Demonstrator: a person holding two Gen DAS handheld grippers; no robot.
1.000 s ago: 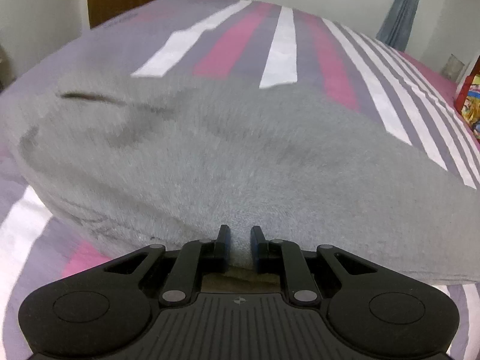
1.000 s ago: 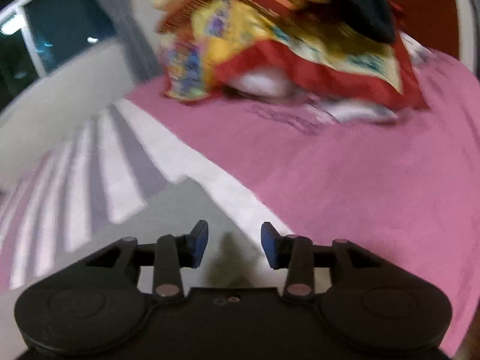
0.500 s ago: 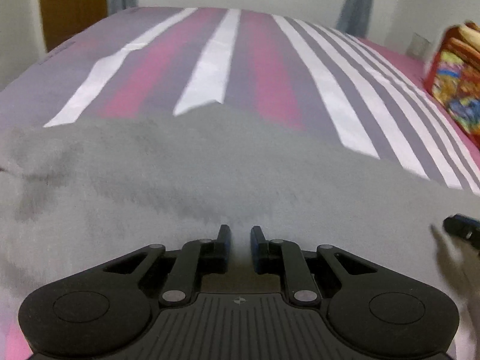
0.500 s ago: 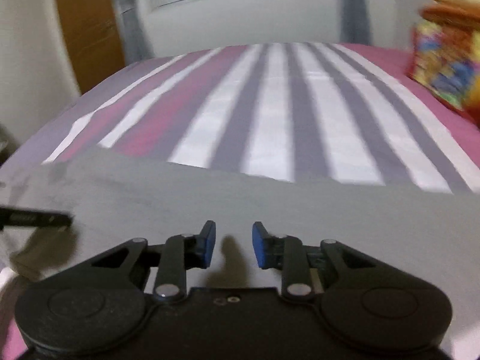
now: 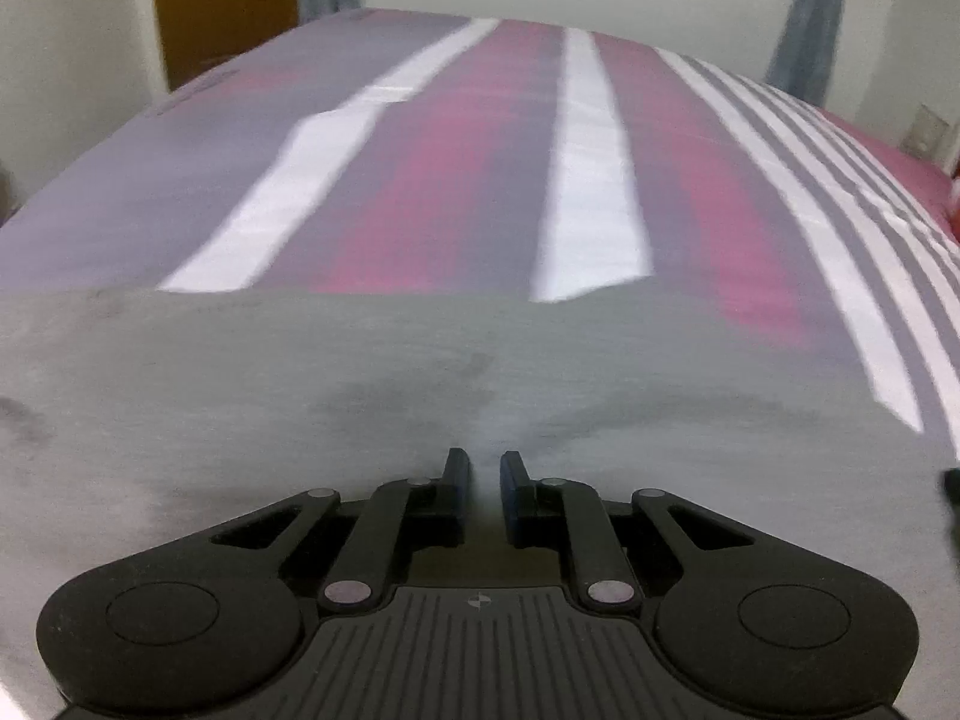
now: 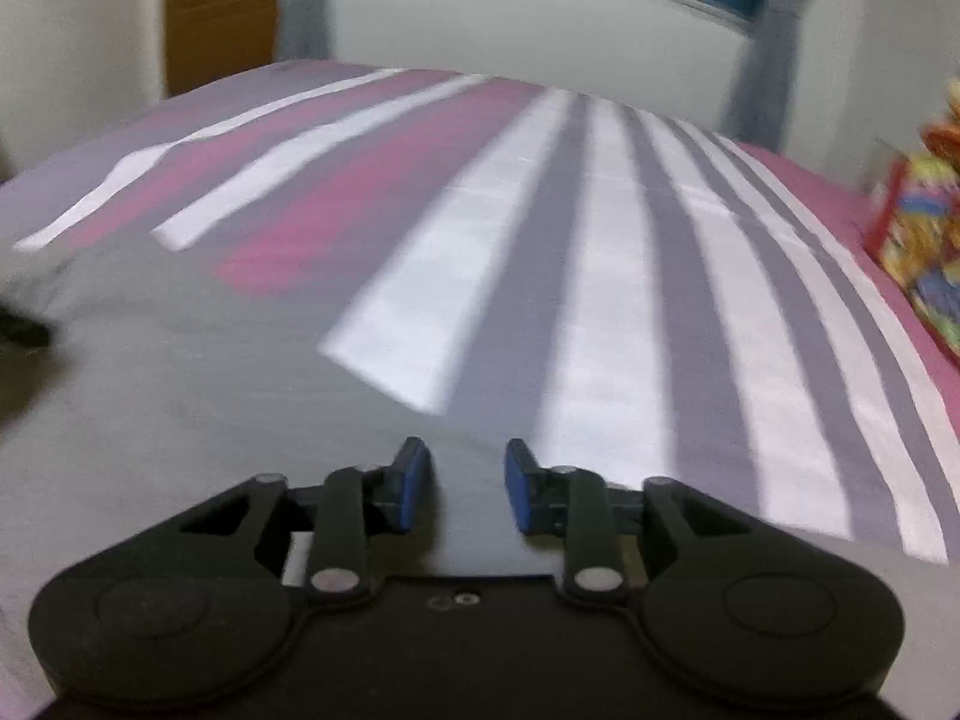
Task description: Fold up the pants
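Landmark: the soft grey fleece pants, spread flat on the bed with its purple, pink and white striped sheet.

Left tongs: over the near part of the pants, angled down at the cloth. The jaws have just closed down to a narrow slit. Creases in the fleece fan out from the tips, so they look clamped on a pinch of fabric, though the pad contact itself sits below the view. At the right edge of the left wrist view, a dark sliver is likely the other tool.

Right tongs: over the right-hand end of the pants, near where the grey edge meets the white stripes. The blue pads stand clearly apart and the jaws have just been widening. Grey cloth lies between them but nothing is pinched.

Beyond the pants, far right: a colourful pile of bedding, well apart from the work.

Judgement: the step in hand is securing two hold points before a fold.
- Drop the right pads down to the cloth edge and close on both layers, not just the top one.
- Match the left grip's distance from the near edge so the fold line runs straight.
- Lift both together, evenly, keeping the cloth taut between them. Fleece is limp and will sag and drag otherwise.
- Check the left pinch has real bite first; a shallow pinch on thick pile may slip.
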